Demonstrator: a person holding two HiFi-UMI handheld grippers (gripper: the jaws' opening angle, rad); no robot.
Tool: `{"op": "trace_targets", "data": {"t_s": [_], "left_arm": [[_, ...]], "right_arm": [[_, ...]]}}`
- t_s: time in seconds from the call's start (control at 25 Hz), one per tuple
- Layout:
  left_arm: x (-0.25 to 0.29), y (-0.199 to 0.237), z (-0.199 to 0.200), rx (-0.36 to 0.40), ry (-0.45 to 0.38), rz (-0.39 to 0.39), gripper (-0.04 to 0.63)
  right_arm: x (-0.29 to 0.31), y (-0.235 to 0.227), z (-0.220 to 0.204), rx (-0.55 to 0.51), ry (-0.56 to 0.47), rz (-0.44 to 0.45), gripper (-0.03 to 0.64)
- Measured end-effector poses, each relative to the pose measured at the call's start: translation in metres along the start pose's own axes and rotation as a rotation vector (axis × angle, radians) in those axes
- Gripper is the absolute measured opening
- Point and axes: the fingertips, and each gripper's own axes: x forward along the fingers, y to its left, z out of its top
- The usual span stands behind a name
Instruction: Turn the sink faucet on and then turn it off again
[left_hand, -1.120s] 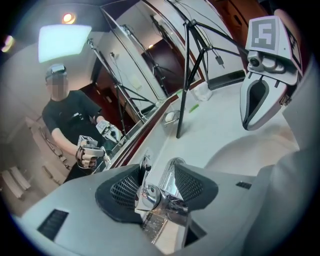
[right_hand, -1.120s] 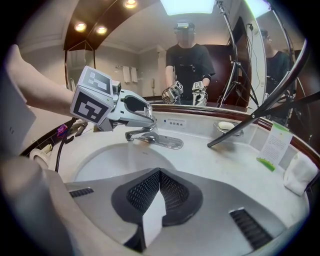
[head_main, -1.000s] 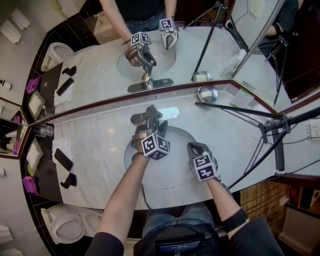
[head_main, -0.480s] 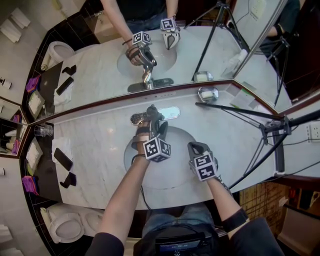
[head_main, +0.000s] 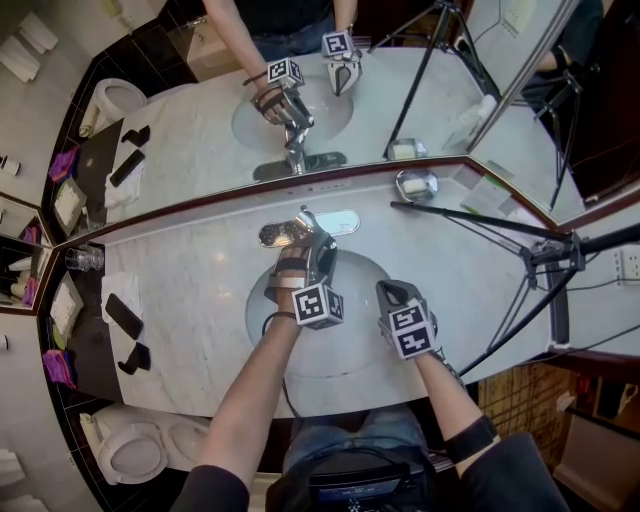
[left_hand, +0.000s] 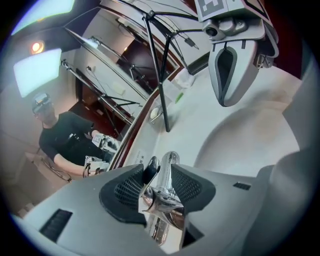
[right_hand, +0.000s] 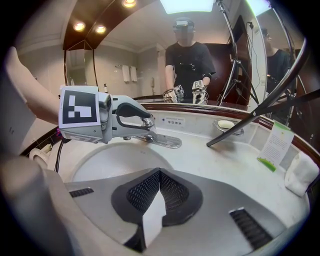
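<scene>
The chrome faucet (head_main: 300, 226) stands on its plate behind the oval sink basin (head_main: 350, 350). My left gripper (head_main: 306, 248) reaches over the basin onto it. In the left gripper view the faucet handle (left_hand: 159, 187) fills the gap of the left gripper (left_hand: 159, 172); the jaws are closing, and both pads lie against the chrome. The right gripper (head_main: 389, 294) hovers over the basin's right front rim, shut and empty. The right gripper's pads (right_hand: 172, 192) meet in its own view. There the left gripper (right_hand: 146, 126) covers most of the faucet. No water stream shows.
A mirror runs behind the counter. A soap dish (head_main: 415, 186) and a black tripod (head_main: 540, 250) stand at the right. A glass (head_main: 85, 260) and phones (head_main: 125, 315) lie at the left. A card (right_hand: 277, 142) and a white towel (right_hand: 300, 180) sit near the right gripper.
The left gripper has rolled a little and drawn slightly back toward me, with its jaws narrower around the faucet handle. The right gripper has stayed still.
</scene>
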Motion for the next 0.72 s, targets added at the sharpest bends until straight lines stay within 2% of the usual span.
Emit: {"op": "trace_targets", "data": {"t_s": [0.24,0.48,0.6,0.72], "left_arm": [[0.0,0.0,-0.001,0.016,0.007,-0.011,0.15],[-0.008,0.003,0.002,-0.031,0.026,-0.047,0.164],[-0.028,0.003,0.003,-0.032,0.022,-0.054,0.169],[-0.053,0.006,0.003,-0.079,0.017,-0.056,0.166]], "right_arm": [[-0.001,0.001,-0.001,0.003,-0.001,0.001,0.018],[-0.011,0.002,0.002,-0.003,-0.008,-0.004,0.018],[-0.019,0.005,0.009,-0.01,-0.02,-0.009,0.018],[-0.027,0.009,0.018,-0.02,-0.037,-0.013,0.018]]}}
